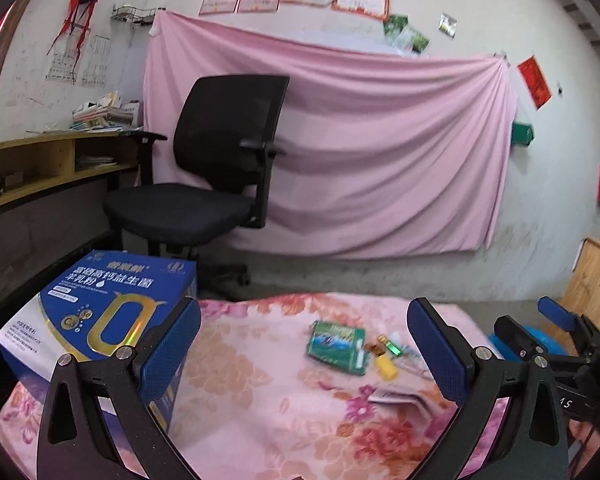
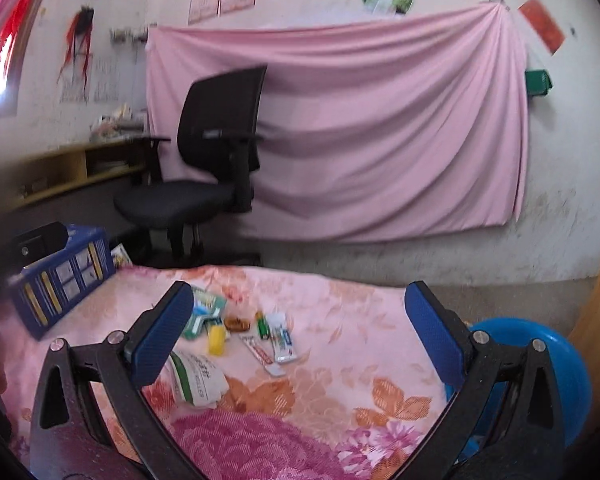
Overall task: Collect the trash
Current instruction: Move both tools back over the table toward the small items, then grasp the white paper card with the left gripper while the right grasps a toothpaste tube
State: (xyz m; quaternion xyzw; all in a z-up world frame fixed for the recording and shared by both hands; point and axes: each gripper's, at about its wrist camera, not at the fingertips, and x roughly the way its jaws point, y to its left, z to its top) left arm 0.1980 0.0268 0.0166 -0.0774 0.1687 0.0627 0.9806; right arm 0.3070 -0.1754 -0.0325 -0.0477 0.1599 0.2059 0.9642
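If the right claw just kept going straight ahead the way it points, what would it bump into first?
Probably the little heap of trash on the flowered cloth: the toothpaste tube lies nearest its line, between the open fingers of the right claw. Depth is hard to judge, so it might pass just above.

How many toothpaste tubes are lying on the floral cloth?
2: a blue-and-white tube right of the green lighter, and a red-and-white tube touching its left side. Others may be hidden behind the gripper fingers.

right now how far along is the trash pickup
Nothing looks collected yet. Both the left gripper and right gripper are open and empty. Still lying on the floral blanket: the green packet, yellow item, toothpaste tubes and white bag. Whether the blue bin holds anything cannot be seen.
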